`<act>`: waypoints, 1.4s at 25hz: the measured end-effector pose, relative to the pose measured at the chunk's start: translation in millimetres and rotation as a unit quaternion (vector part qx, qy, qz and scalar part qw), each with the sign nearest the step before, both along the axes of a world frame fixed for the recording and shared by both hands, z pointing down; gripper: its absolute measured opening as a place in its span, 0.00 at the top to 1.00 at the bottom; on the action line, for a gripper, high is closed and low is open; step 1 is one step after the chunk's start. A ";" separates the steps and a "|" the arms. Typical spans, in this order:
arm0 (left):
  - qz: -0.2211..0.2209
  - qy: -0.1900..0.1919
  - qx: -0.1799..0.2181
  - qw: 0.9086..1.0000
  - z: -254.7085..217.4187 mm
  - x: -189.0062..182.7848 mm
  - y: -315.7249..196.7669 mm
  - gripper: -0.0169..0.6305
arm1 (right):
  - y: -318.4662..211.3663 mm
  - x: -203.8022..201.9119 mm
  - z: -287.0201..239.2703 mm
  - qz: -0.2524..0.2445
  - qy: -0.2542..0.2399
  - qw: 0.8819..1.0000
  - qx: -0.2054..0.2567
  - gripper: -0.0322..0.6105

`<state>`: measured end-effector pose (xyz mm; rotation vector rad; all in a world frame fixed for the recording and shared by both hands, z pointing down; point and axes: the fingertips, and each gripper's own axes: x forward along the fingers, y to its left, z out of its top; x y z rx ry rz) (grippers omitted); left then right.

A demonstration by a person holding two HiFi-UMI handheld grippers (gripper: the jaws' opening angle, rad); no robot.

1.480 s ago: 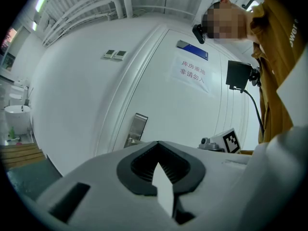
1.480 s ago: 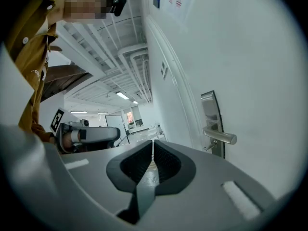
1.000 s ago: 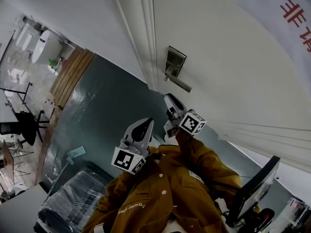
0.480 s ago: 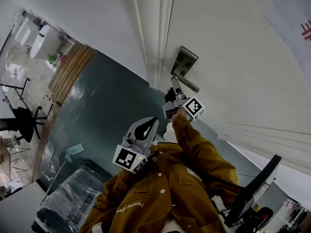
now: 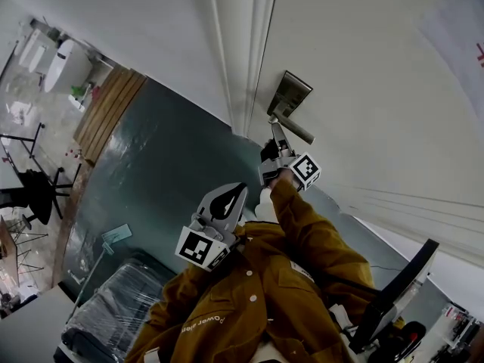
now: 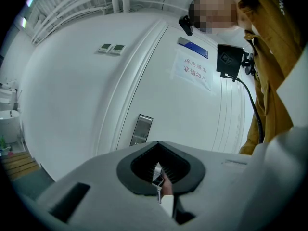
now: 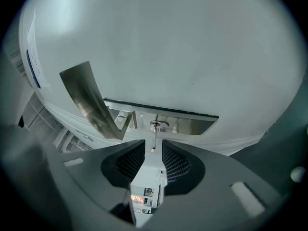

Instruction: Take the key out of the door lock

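A thin metal key (image 7: 154, 137) sticks out of the keyhole in the steel lock plate (image 7: 169, 123), below the lever handle (image 7: 89, 100). My right gripper (image 7: 153, 147) is right at the plate, and its jaws are opening with the key's shaft between their tips; the pads stand clear of it. In the head view the right gripper (image 5: 274, 129) reaches up to the lock plate (image 5: 289, 95) and handle (image 5: 296, 131) on the white door; the key is hidden there. My left gripper (image 5: 239, 189) hangs lower, shut and empty, and points at the door and lock plate (image 6: 142, 129).
The white door frame (image 5: 246, 51) runs just left of the lock. A paper sign (image 6: 192, 71) hangs on the door. Below lie a teal floor (image 5: 151, 172), a plastic-wrapped bundle (image 5: 113, 308) and a dark monitor (image 5: 393, 293). A mustard jacket sleeve (image 5: 302, 218) holds the right gripper.
The right gripper has risen from beside the left one up to the lock plate and stayed there. The left gripper has hardly moved.
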<state>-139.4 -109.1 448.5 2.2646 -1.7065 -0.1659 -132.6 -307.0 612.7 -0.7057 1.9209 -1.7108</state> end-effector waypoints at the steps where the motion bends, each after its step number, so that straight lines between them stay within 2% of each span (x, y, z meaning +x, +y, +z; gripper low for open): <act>1: 0.000 0.000 0.000 1.000 0.0 -0.5 0.1 0.98 | -1.5 -1.3 0.7 -0.001 0.002 1.000 0.004 0.77; 4: 0.001 0.001 -0.002 1.000 -0.9 -2.5 2.8 0.98 | -4.4 -6.6 -0.9 0.000 -0.003 1.000 0.004 0.78; 8: 0.002 -0.001 -0.002 1.000 -2.4 -3.7 5.7 0.98 | -8.7 -8.1 -4.5 0.009 -0.023 1.000 -0.001 0.89; 14: 0.003 0.005 -0.003 1.000 -1.7 -5.6 7.3 0.98 | -10.8 -10.6 -4.0 0.009 -0.033 0.999 0.001 0.90; 18: 0.004 0.004 -0.004 1.000 0.0 -6.2 8.2 0.98 | -9.7 -9.1 -2.7 0.015 -0.055 0.998 -0.008 0.91; 27: 0.000 0.009 -0.001 1.000 -1.4 -9.3 7.6 0.98 | -7.9 -7.8 -3.1 0.030 -0.068 0.997 -0.024 0.91; 30: 0.001 0.011 -0.001 1.000 -1.3 -9.5 5.4 0.98 | 11.1 -14.4 -3.6 0.016 -0.068 0.997 -0.027 0.91; 35: 0.012 0.014 0.000 1.000 -2.0 -6.4 5.4 0.98 | 52.2 -28.7 -7.2 -0.041 -0.065 0.997 -0.019 0.91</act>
